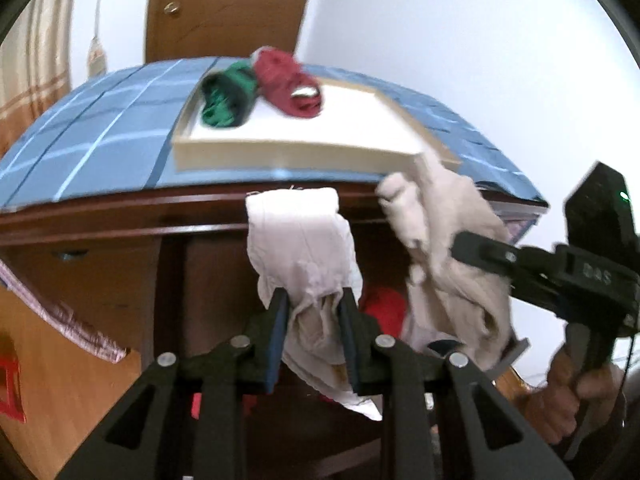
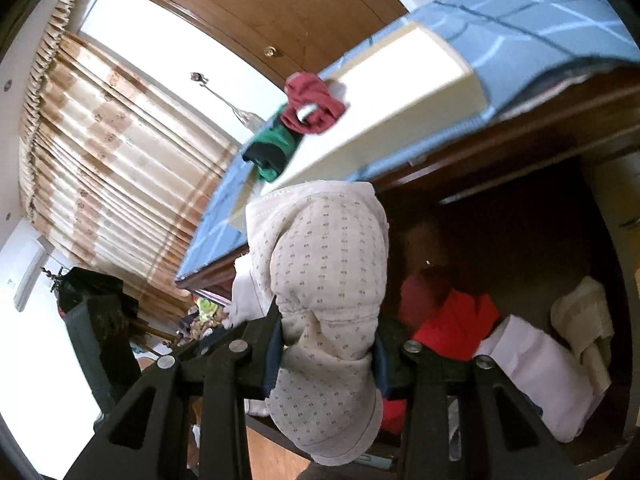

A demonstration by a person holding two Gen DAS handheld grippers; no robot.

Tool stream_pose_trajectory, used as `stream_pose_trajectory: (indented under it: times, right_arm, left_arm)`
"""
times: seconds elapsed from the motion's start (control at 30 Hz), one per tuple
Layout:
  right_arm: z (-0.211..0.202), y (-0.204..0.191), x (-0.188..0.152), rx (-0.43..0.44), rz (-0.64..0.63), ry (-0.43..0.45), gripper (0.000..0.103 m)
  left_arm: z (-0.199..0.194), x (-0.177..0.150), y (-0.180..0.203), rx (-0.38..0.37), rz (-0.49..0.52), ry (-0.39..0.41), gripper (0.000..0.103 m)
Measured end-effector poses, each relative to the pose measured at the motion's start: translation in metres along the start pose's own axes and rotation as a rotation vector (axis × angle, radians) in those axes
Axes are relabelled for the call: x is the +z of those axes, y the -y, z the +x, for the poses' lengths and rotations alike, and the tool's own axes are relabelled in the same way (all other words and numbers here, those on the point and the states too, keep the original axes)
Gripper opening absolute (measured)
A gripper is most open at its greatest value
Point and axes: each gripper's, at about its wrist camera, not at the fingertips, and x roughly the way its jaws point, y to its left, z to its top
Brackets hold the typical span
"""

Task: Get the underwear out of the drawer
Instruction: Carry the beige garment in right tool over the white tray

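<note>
Gripping a white underwear piece in the left gripper, jaws clamped tight on its cloth, above the open drawer. Pinching a dotted cream underwear piece in the right gripper, just below the bed's front edge.

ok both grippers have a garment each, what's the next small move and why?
Probably carry both up and forward over the cream tray. The left gripper is shut on the white underwear, the right gripper on the dotted cream underwear; a green piece and a dark red piece already lie on the tray.
</note>
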Motion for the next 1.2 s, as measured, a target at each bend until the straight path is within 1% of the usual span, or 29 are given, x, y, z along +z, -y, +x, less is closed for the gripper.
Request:
stream_pose_trajectory:
  times: [0.1, 0.2, 0.33, 0.57, 0.63, 0.73, 0.77, 0.8, 0.9, 0.93, 0.97, 1.0, 1.03, 1.07, 1.1, 1.13, 1.17, 1.2]
  right_arm:
    - [-0.009, -0.004, 0.010, 0.013, 0.000, 0.026, 0.040]
    - [-0.020, -0.011, 0.023, 0.014, -0.012, 0.075, 0.040]
    - [-0.031, -0.019, 0.046, 0.002, -0.033, 0.131, 0.040]
    - [-0.030, -0.026, 0.092, -0.035, -0.045, 0.201, 0.040]
    - [-0.028, -0.027, 0.105, -0.036, -0.045, 0.211, 0.040]
    - [-0.020, -0.026, 0.123, -0.064, -0.046, 0.227, 0.040]
    - [-0.017, -0.025, 0.129, -0.070, -0.045, 0.231, 0.040]
    - [-0.014, -0.024, 0.134, -0.080, -0.046, 0.234, 0.040]
    - [-0.006, -0.018, 0.144, -0.096, -0.025, 0.224, 0.040]
    - [-0.005, -0.016, 0.145, -0.094, -0.019, 0.218, 0.040]
    - [-0.004, -0.014, 0.143, -0.095, -0.023, 0.214, 0.040]
    - [-0.003, -0.013, 0.141, -0.100, -0.032, 0.212, 0.040]
    - [-0.002, -0.011, 0.138, -0.107, -0.034, 0.212, 0.040]
    - [-0.001, -0.008, 0.136, -0.113, -0.030, 0.211, 0.040]
    - [0.000, -0.004, 0.134, -0.112, -0.022, 0.207, 0.040]
    - [0.002, 0.000, 0.132, -0.107, -0.010, 0.203, 0.040]
    - [0.003, 0.002, 0.132, -0.105, -0.001, 0.200, 0.039]
    - [0.004, 0.005, 0.130, -0.102, 0.009, 0.199, 0.039]
  left_arm:
    - [-0.013, 0.014, 0.010, -0.022, 0.029, 0.031, 0.023]
    - [-0.027, 0.036, 0.020, -0.035, 0.063, 0.082, 0.023]
    - [-0.032, 0.062, 0.027, -0.052, 0.085, 0.120, 0.022]
    - [-0.019, 0.118, 0.034, -0.052, 0.102, 0.172, 0.017]
    - [-0.011, 0.134, 0.036, -0.049, 0.108, 0.185, 0.005]
    - [-0.001, 0.153, 0.041, -0.046, 0.128, 0.199, 0.006]
    - [0.004, 0.162, 0.043, -0.034, 0.133, 0.204, 0.006]
    - [0.009, 0.170, 0.044, -0.014, 0.142, 0.203, 0.006]
    - [0.017, 0.176, 0.038, -0.010, 0.128, 0.158, 0.006]
    - [0.018, 0.173, 0.035, -0.014, 0.123, 0.116, 0.006]
    - [0.020, 0.172, 0.032, -0.015, 0.114, 0.094, 0.007]
    - [0.021, 0.167, 0.028, -0.020, 0.091, 0.055, 0.015]
    - [0.024, 0.162, 0.024, -0.021, 0.060, 0.006, 0.037]
    - [0.025, 0.158, 0.022, -0.019, 0.036, -0.026, 0.052]
    - [0.026, 0.150, 0.018, -0.021, -0.001, -0.051, 0.082]
    - [0.027, 0.145, 0.017, -0.029, -0.018, -0.051, 0.093]
    - [0.029, 0.140, 0.018, -0.041, -0.027, -0.054, 0.092]
    - [0.029, 0.135, 0.019, -0.061, -0.028, -0.065, 0.086]
